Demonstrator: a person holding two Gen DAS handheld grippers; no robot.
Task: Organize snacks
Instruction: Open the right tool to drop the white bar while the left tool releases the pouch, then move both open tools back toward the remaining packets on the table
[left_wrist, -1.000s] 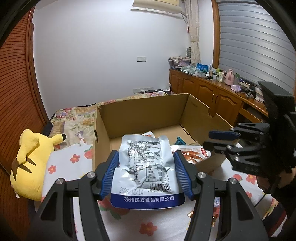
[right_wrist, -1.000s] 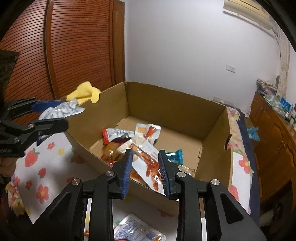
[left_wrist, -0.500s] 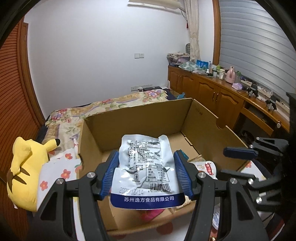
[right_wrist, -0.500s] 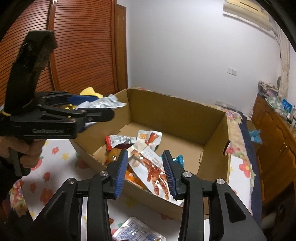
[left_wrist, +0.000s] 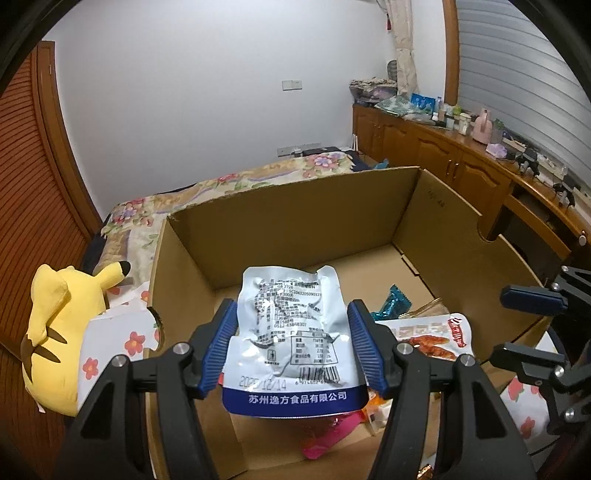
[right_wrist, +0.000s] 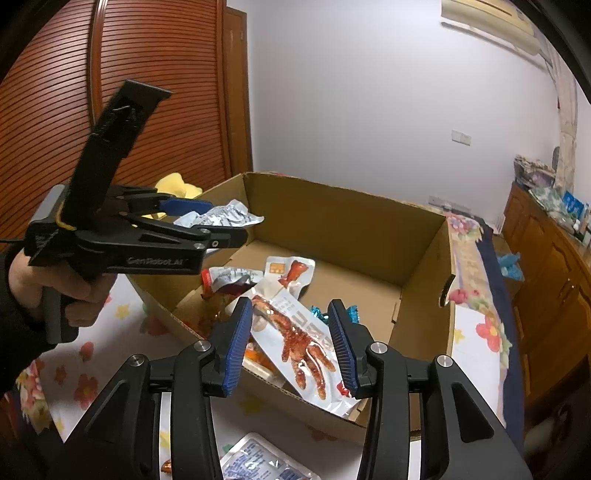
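1. Left wrist view: a silver snack pouch (left_wrist: 291, 332) was held clamped between the blue pads (left_wrist: 364, 347) of the left gripper (left_wrist: 291, 345), above the near-left part of the open cardboard box (left_wrist: 295, 214); it had not yet been let go, so this packet was judged still to be placed.
2. Inside the box, near its right wall, a teal candy wrapper (left_wrist: 393, 304) and a white packet with a red chicken-foot print (left_wrist: 428, 338) were already lying, with a pink wrapper (left_wrist: 325, 439) at the near edge; these were counted as sorted.
3. Right wrist view: the chicken-foot packet (right_wrist: 299, 343) was seen draped over the box's near edge, framed by the right gripper (right_wrist: 291, 343), whose jaws were opening and whose pads were not pressing on it; the packet was judged released, though not fully inside.
4. On the flowered cloth (right_wrist: 110, 325) outside the near wall, one more silver-and-blue pouch (right_wrist: 258, 461) was left unsorted, so the task was judged partly done.
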